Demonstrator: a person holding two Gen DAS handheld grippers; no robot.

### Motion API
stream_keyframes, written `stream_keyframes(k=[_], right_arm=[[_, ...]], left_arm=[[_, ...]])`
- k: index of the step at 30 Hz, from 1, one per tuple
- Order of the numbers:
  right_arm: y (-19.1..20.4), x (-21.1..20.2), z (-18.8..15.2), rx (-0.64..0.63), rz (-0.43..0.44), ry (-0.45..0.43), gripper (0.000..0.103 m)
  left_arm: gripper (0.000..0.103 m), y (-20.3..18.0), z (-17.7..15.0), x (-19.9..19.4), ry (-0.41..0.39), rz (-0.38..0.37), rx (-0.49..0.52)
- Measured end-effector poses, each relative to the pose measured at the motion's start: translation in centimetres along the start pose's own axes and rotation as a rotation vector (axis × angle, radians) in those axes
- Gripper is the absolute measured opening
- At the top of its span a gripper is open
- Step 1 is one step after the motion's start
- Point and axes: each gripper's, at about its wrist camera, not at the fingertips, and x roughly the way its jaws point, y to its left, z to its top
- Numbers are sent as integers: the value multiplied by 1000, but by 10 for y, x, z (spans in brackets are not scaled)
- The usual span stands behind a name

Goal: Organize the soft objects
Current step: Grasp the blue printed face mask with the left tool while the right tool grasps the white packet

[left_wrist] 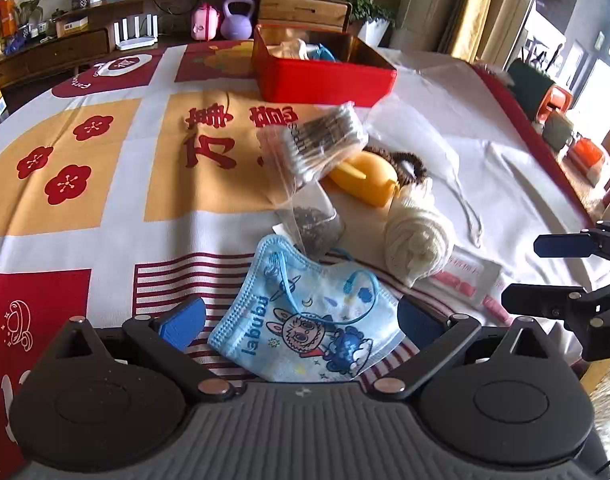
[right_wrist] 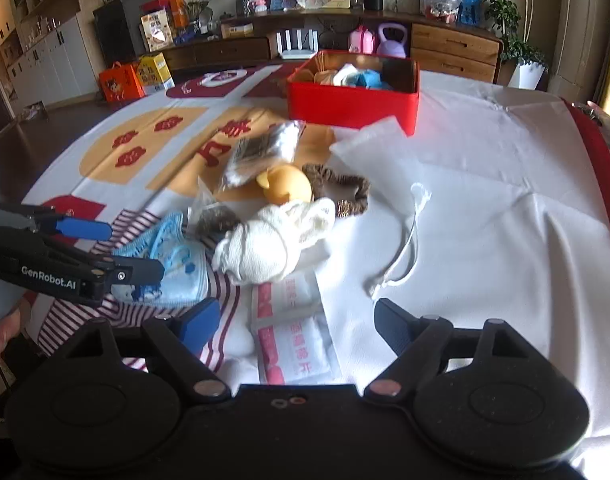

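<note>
Left wrist view looks down on the pale blue child's face mask printed with a cartoon rabbit [left_wrist: 305,320], lying flat on the desk's patterned red, yellow and white cloth [left_wrist: 105,184] between the spread blue-padded fingers of the left claw [left_wrist: 301,320], which is wide apart and holds nothing. The mask should be very light, limp and foldable; a pinch across its pleated body or along the stiffer folded edge looks safer than the thin blue ear loops, which would let it dangle and swing.

The right claw [right_wrist: 297,322] is also apart and empty, poised over two flat white sachets with pink print [right_wrist: 291,332], which look slick and thin, hard to lift off the cloth.

Just beyond the mask lies a clear plastic pouch of dark granules [left_wrist: 311,222], one corner overlapping it, so it may drag along. Beside that sit a rolled cream knitted cloth [left_wrist: 419,238], a yellow rounded plastic toy [left_wrist: 365,180], a brown fuzzy scrunchie [left_wrist: 405,162] and a clear bag of cotton swabs [left_wrist: 317,140]. The red open box [left_wrist: 325,76], already holding soft items, stands farther back, with the pile between.
</note>
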Motion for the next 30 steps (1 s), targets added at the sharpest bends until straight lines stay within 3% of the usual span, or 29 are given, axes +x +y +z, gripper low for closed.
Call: stream_keyframes(k=[12, 21, 26, 28, 30], right_arm=[[4, 21, -8, -38, -14, 50, 77], [11, 25, -9, -64, -3, 51, 66], [13, 25, -9, -70, 2, 51, 59], [15, 24, -10, -77, 1, 50, 56], [17, 24, -10, -85, 0, 49, 53]], left_arm=[[103, -11, -8, 21, 31, 38, 90], [102, -12, -8, 26, 24, 38, 85], [88, -12, -9, 23, 5, 63, 92], [70, -12, -9, 21, -6, 75, 95], [62, -12, -8, 20, -13, 85, 101]])
